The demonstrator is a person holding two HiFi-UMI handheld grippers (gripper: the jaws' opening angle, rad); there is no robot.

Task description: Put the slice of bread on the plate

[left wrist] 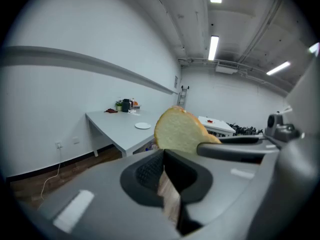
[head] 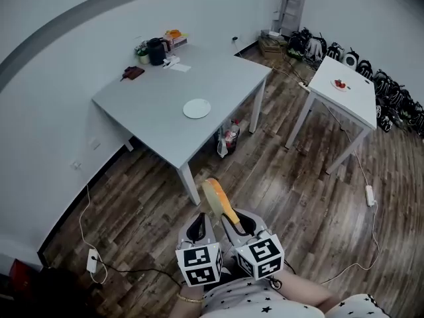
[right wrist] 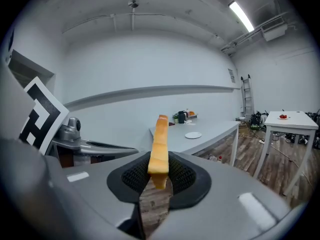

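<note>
- My left claw [head: 199, 222]: jaws seemingly together, nothing between them.
- My right claw [head: 232, 222]: clamped on the bread slice [head: 215, 196], which stands on edge, long axis pointing ahead.
- Plate [head: 197, 108]: on the grey table [head: 152, 98], well ahead of the slice.

Large grey rectangular table [head: 159, 105] against the white wall, standing on a dark wood-plank floor [head: 285, 177]. At its far end: a black jug [head: 156, 51], a small green potted plant [head: 142, 49], an orange object [head: 173, 34], a flat dark red item [head: 133, 73] and a white sheet of paper [head: 180, 67]. Bottles [head: 228, 138] stand on the floor beside one table leg. Well apart, to the right: a small white table [head: 351, 101] bearing a red item [head: 340, 83]. Black bags and gear [head: 397, 101] line the right-hand wall; a metal ladder [head: 291, 5] leans in the far corner. White power strips [head: 370, 195] with cables lie on the floor. Strip lights [left wrist: 213, 46] run along the ceiling.
</note>
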